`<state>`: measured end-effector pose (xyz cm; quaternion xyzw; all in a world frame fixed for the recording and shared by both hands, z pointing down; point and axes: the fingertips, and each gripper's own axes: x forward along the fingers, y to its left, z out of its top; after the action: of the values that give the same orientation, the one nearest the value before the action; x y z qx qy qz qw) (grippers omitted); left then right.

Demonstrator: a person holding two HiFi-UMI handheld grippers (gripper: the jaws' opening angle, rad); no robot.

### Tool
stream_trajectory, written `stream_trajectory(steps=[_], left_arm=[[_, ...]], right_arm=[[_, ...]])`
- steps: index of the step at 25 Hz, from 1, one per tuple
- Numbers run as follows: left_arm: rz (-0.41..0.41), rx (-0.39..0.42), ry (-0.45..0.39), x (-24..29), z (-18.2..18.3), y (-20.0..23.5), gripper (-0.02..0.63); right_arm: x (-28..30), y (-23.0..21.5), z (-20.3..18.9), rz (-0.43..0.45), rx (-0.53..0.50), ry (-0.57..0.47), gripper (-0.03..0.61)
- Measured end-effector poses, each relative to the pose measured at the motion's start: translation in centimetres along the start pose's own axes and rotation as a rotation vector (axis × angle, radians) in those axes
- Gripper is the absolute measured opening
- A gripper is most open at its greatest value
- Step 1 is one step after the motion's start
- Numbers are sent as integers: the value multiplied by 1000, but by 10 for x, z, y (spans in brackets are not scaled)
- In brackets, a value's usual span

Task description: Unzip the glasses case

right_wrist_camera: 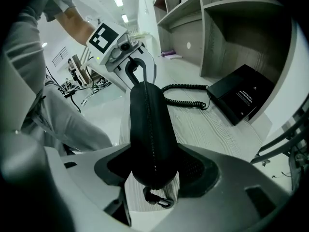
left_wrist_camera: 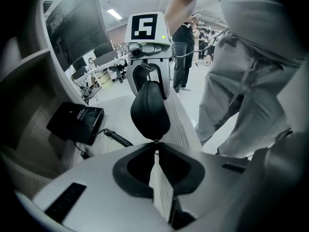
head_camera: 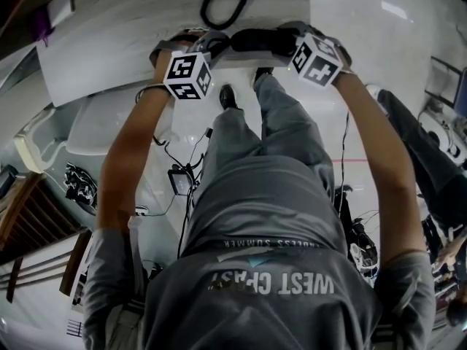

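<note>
A black oval glasses case hangs in the air between my two grippers, over the edge of a pale wooden desk. My right gripper is shut on one end of the case, its zip line running up the middle and a small clip dangling at the near end. My left gripper faces it from the other end, jaws pinched almost together on the tiny zipper pull at the tip of the case. In the head view the left gripper and right gripper sit close together.
A black desk phone with a coiled cord lies on the desk under grey shelves. My own legs stand close to the desk edge. Other people and equipment stand farther back in the room.
</note>
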<state>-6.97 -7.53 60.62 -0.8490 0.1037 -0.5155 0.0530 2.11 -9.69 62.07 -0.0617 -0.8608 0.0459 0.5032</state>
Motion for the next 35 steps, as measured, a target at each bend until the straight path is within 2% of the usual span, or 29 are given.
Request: stream_trajectory(steps=[4,7,14,17,19,21,23,24,25,27,35], left_arm=[[-61,17,-14,-1,-2,-8,25],[-82,-4,-20,-4,-3,-9,21],[-69,-158,13,-10,1,2,14],[-66,-214,76,-10,-3,3,13],[-68,-237,111,-6,-6,-1,12],[-74,-270,125,-3,-10,-4,11],[-80,-292,128,-1,-11,-6,6],[-84,-295,130,0,-11,-6,1],[-87,-298,132,2,-12,-6,-2],[-92,-305,142,4,-15,-5,-2],[-91,-365,158,1,-25,-1,-3]], right_arm=[[1,1,1,-5,-39,25,267],[1,2,0,-7,-44,50,265],[0,-2,-5,-38,1,135,259],[0,1,-5,-36,13,172,261],[1,2,-5,-53,-20,187,270],[0,3,4,-80,-89,146,285],[-1,10,23,-84,-157,49,338],[-1,14,33,-84,-188,-1,343],[-1,18,42,-88,-217,-43,339],[0,21,52,-104,-252,-88,271],[15,15,58,-108,-185,6,255]])
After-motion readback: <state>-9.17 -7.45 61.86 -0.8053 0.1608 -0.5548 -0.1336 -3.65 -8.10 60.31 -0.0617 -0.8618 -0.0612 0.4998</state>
